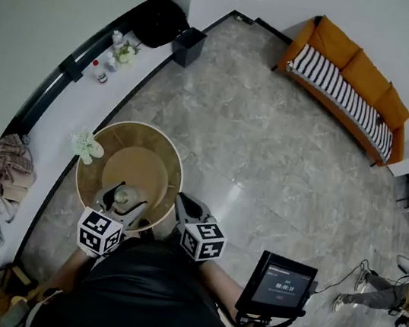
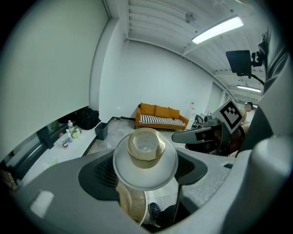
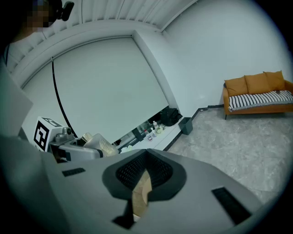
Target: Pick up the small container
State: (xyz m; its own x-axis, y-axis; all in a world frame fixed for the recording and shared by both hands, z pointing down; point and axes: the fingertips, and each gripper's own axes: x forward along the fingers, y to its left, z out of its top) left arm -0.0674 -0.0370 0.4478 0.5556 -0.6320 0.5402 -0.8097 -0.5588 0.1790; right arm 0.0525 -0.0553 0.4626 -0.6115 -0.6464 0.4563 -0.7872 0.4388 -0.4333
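The small container (image 1: pixel 123 198) is a pale round jar with a gold cap. My left gripper (image 1: pixel 126 200) is shut on it over the near rim of the round wooden table (image 1: pixel 141 127). In the left gripper view the container (image 2: pixel 145 153) sits cap-first between the two jaws of the left gripper (image 2: pixel 145 170), filling the gap. My right gripper (image 1: pixel 185 207) hovers just right of the table's near edge, apart from the jar. In its own view the right gripper (image 3: pixel 145 177) is shut with nothing held, and the container (image 3: pixel 97 143) shows at the left.
A white ledge (image 1: pixel 67 110) runs along the left wall with bottles (image 1: pixel 100 71), flowers (image 1: pixel 126 52) and crumpled cloths (image 1: pixel 8 166). A black bin (image 1: pixel 188 45) stands at its far end. An orange sofa (image 1: pixel 349 78) is far right; a screen on a stand (image 1: pixel 276 284) is close at my right.
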